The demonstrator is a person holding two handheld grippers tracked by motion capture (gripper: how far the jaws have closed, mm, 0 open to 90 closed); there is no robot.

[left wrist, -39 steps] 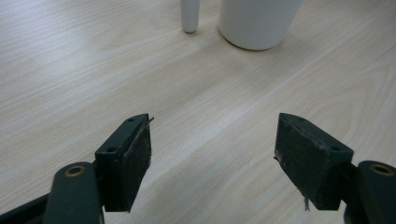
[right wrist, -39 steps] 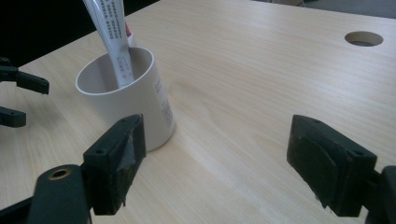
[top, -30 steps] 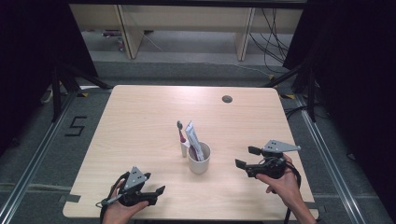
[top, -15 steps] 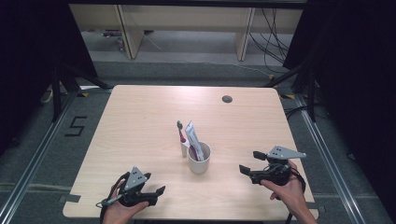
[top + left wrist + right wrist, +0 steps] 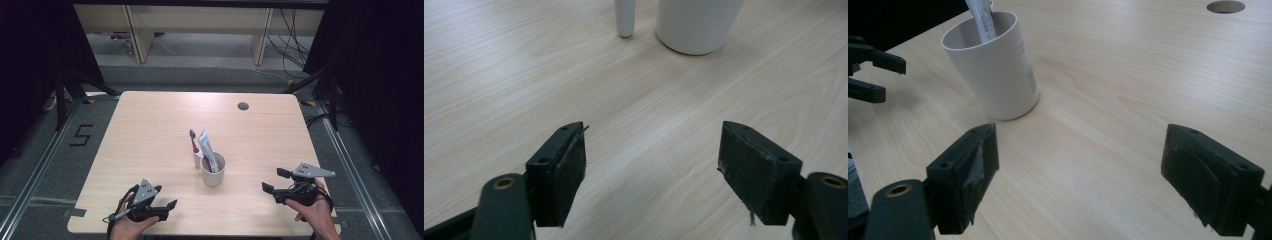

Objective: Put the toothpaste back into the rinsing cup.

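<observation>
As the right gripper (image 5: 272, 186) has drawn back from the cup (image 5: 213, 170), both jaws stand open and empty, so the work there looks finished.

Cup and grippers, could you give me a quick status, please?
Left gripper and right gripper open, empty. White cup upright, tube inside, toothbrush standing beside. Nothing in the way.

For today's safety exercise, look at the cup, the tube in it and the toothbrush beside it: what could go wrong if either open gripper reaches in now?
1. The toothbrush stands upright, close beside the cup; a jaw reaching for either may well topple it.
2. The tube leans out over the cup's rim, so a pull on it might tip the cup.
3. Both the left gripper and the right gripper point at the cup; reaching together, they could collide.
</observation>
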